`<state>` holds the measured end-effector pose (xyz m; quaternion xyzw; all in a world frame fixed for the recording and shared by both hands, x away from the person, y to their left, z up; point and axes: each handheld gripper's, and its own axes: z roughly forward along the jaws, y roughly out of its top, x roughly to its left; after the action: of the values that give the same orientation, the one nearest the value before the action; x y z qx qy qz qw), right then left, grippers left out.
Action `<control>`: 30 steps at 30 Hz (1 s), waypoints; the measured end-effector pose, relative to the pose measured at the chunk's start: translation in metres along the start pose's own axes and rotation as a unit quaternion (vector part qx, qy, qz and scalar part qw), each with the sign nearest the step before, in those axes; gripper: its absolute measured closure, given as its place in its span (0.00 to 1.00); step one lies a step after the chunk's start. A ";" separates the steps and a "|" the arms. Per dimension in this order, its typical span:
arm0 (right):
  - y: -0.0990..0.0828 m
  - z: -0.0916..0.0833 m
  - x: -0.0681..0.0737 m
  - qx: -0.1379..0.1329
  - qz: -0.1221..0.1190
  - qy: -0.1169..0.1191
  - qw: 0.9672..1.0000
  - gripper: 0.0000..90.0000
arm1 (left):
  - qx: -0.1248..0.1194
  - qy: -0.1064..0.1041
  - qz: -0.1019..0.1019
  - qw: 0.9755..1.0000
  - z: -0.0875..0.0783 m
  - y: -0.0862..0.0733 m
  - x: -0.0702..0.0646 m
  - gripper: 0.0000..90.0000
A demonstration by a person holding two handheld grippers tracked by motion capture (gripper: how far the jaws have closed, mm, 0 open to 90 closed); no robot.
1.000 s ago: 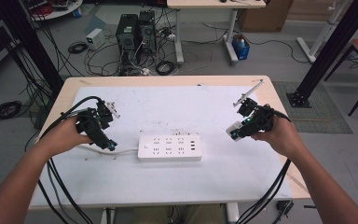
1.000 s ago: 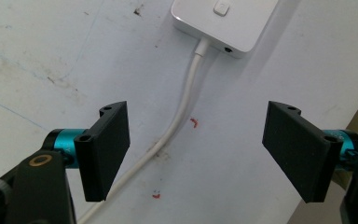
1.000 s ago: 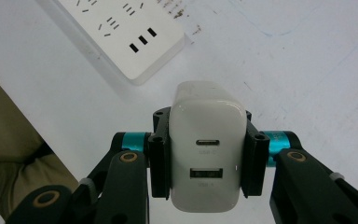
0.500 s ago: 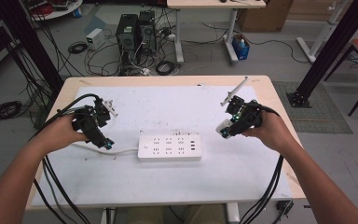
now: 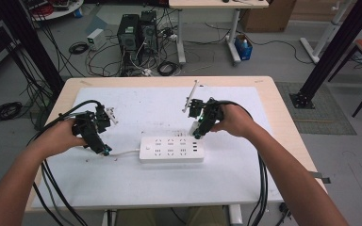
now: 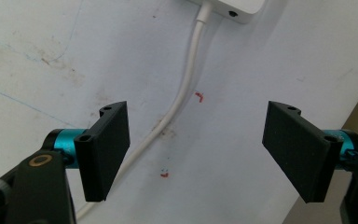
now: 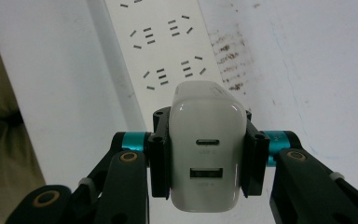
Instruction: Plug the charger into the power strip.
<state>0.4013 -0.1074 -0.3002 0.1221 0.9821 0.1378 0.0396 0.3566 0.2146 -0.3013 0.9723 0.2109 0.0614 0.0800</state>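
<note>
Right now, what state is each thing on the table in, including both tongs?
Left tongs: open, astride the white cable.
Right tongs: shut on the white USB charger block.
White rectangular power strip: flat on the table, sockets empty.
White cable: lying loose, attached to the strip's end.

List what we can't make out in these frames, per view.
- Right gripper view: the prongs of the white charger are hidden behind its own body, which the right gripper clamps.
- Left gripper view: the power strip is cut off by the top edge; its white cable runs out at the bottom between the open left gripper's jaws.
- High view: the strip's socket markings are too small to read.
</note>
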 end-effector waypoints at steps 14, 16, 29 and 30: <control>0.038 0.051 0.007 0.060 -0.093 0.009 0.994 0.69 | 0.015 0.007 0.017 1.000 0.005 0.002 0.002 0.26; 0.040 0.055 0.006 0.061 -0.095 0.011 0.994 0.69 | 0.016 0.006 0.019 1.000 0.005 0.003 0.002 0.26; 0.042 0.070 0.007 0.075 -0.135 0.007 0.988 0.69 | 0.023 0.006 0.023 0.999 0.009 0.006 0.001 0.26; 0.043 0.070 0.006 0.077 -0.130 0.008 0.988 0.69 | 0.022 0.006 0.024 0.999 0.009 0.007 0.001 0.26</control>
<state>0.4126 -0.0479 -0.3553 -0.0051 0.9976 0.0565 0.0396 0.3619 0.2082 -0.3089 0.9783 0.1889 0.0644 0.0554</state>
